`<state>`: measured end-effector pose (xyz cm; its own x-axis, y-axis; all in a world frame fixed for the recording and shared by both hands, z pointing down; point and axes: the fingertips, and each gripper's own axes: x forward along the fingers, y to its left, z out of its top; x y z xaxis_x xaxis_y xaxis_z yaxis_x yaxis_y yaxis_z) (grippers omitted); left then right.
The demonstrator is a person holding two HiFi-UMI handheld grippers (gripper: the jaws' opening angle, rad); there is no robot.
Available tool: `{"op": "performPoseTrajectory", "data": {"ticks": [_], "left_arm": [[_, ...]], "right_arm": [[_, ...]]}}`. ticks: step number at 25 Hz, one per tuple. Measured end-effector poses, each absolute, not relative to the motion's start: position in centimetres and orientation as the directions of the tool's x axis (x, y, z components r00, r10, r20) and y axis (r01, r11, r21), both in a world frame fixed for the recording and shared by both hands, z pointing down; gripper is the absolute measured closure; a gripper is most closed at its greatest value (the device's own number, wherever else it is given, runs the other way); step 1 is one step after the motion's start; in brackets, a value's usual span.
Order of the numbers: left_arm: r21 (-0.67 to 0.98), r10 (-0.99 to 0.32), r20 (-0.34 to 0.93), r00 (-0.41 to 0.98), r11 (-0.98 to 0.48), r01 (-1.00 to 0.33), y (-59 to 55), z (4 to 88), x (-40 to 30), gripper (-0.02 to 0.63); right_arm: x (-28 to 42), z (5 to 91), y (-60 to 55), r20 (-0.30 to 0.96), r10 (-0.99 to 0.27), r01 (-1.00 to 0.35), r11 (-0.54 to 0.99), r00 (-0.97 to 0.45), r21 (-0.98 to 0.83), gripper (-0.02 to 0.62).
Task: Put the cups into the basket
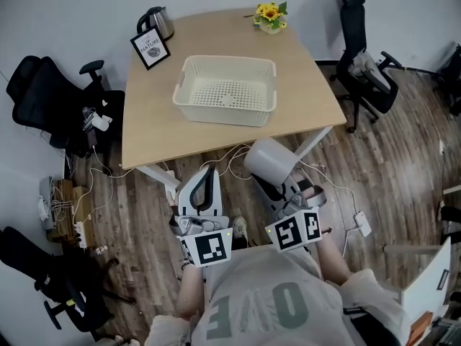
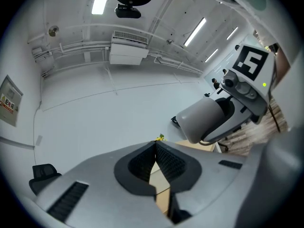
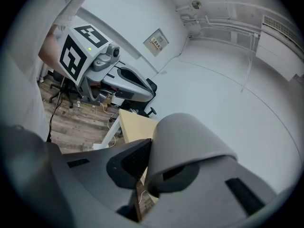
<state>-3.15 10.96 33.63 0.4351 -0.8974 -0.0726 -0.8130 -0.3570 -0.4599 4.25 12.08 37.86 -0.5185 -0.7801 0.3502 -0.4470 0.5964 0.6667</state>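
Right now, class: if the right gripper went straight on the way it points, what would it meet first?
Probably the table's near edge, touched first by the cup in the right gripper; height is unclear, so it might pass above.

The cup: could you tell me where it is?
Head view, centre-right: the cup is held in the right claw, just off the table's near edge, before the basket.

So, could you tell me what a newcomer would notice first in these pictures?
The grey cup clamped in the right gripper, held just short of the near edge of the table, catches the eye first. Next is the empty cream basket at mid-table, with yellow flowers at the far right corner.
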Motion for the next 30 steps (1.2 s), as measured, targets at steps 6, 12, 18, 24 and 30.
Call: {"op": "performPoseTrajectory", "data": {"ticks": [6,12,18,24,30], "left_arm": [[-0.465,-0.889,-0.072,0.452,-0.371,-0.804,6.4,33.6,-5.5,0.597],[-0.462,-0.888,-0.045,0.458,-0.388,-0.798,3.0,33.8,-5.4,0.597],[-0.449,-0.89,-0.061,0.452,-0.379,-0.809,-0.8,33.9,-4.4,0.597],[-0.476,-0.909,-0.042,0.414,-0.346,-0.808,-6.8,34.0,-3.7,0.597],[-0.458,-0.92,-0.031,0.39,-0.334,-0.824,-12.6,32.2,-2.4,0.597]], "right_arm": [[2.7,38.1,7.4,0.36,-0.798,-0.451,0.579,-0.483,0.68,0.561],[3.2,37.8,3.8,0.365,-0.805,-0.453,0.572,-0.467,0.684,0.561],[4.3,37.7,-1.1,0.356,-0.804,-0.456,0.572,-0.476,0.682,0.561],[4.9,37.1,-8.0,0.334,-0.792,-0.446,0.577,-0.511,0.684,0.561],[6.7,36.2,-13.4,0.332,-0.771,-0.437,0.597,-0.543,0.672,0.561]]}}
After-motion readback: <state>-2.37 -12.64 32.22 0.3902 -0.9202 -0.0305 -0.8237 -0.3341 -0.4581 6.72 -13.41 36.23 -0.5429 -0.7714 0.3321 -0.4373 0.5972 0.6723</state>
